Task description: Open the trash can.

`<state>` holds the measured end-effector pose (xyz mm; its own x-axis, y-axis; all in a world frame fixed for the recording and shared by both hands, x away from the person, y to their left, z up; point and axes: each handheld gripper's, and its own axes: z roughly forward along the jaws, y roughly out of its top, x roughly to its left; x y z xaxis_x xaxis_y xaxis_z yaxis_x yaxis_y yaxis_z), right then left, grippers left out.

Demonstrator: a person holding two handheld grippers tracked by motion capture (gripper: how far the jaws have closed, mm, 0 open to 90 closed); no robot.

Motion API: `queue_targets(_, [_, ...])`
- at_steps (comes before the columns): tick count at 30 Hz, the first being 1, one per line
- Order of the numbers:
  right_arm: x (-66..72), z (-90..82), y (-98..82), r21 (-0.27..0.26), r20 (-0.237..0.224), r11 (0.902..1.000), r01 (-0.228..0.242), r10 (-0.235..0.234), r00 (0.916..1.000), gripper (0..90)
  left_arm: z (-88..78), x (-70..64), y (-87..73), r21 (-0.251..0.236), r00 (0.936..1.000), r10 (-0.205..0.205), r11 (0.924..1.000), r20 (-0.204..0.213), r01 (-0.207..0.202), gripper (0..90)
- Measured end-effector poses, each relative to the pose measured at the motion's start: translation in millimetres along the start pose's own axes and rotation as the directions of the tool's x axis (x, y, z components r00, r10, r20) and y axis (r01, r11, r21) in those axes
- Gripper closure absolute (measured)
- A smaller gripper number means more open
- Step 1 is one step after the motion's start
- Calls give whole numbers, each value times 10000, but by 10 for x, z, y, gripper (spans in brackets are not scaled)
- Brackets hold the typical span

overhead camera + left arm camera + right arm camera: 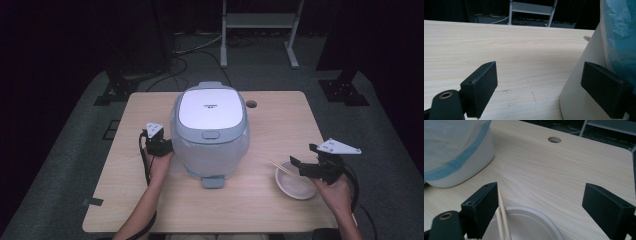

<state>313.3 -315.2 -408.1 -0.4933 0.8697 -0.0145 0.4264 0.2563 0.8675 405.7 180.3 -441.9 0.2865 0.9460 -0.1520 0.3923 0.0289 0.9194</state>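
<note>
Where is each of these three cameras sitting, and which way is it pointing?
High view: above the person's side, looking forward and down on the table; both forearms, left gripper and right gripper show.
Left gripper view: rides the left gripper, looking across the table past the rice cooker; its open jaws show.
Right gripper view: rides the right gripper, above the bowl and chopsticks; open jaws show.
Shared: all three catch the rice cooker.

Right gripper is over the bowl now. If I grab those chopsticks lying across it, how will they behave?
The chopsticks look thin and rigid, probably very light. Being slim and smooth, they may roll or slip apart between the open right gripper jaws. They rest on the rim of the shallow white bowl, which might tip or slide if nudged.
</note>
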Motion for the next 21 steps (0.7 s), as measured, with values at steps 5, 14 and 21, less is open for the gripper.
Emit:
queue_targets(5, [1,8,-2,34,-3,10000,-8,8,10000,123,47,-40,7,50,9999,47,10000,151,-48,129])
queue_targets(14, [-4,21,-11,75,-16,10000,-22,22,10000,123,100,-47,59,142,9996,162,9998,248,-165,104])
queue_targets(21, [0,20,-8,36,-35,10000,-9,9,10000,123,-102,66,45,172,9982,448,9988,388,-455,102])
